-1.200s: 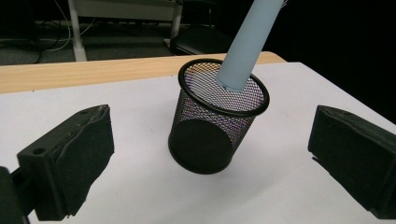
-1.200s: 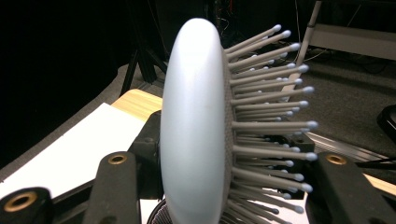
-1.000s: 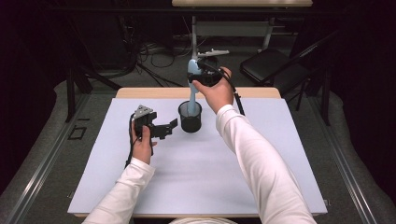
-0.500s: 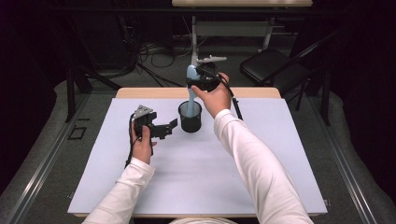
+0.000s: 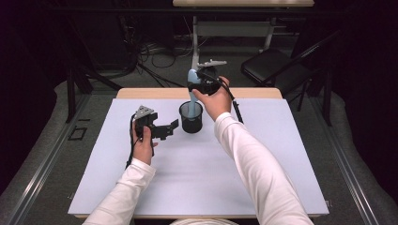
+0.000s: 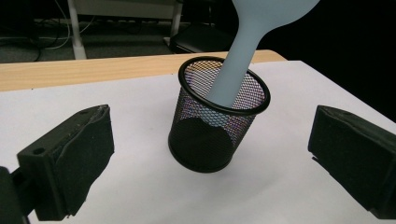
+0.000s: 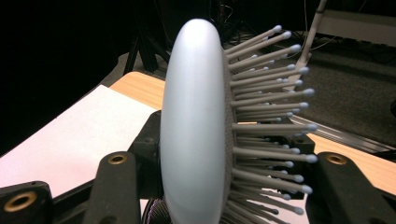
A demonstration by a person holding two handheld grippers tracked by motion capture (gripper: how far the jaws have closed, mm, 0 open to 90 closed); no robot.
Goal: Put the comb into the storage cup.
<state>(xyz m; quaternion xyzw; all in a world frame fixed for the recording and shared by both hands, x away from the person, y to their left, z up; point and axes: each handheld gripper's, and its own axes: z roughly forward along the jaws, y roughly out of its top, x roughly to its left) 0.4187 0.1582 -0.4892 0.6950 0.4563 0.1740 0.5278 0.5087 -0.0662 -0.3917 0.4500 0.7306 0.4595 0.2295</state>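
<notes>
A light-blue hairbrush (image 5: 192, 79) stands upright with its handle (image 6: 236, 65) down inside a black mesh cup (image 5: 191, 118) at the back middle of the white mat. My right gripper (image 5: 194, 87) is shut on the brush head (image 7: 191, 126) above the cup, bristles (image 7: 266, 116) pointing to one side between the jaws. My left gripper (image 5: 172, 127) rests on the mat just left of the cup (image 6: 217, 126), apart from it. It is open and empty, jaws pointing at the cup.
The white mat (image 5: 187, 178) covers a wooden table whose bare strip (image 5: 155, 93) shows at the back. A dark folding chair (image 5: 272, 65), a desk leg and floor cables (image 5: 155, 65) lie beyond the far edge. Open mat spreads in front.
The right hand has shifted only slightly with the brush held over the cup. The left gripper has stayed in place.
</notes>
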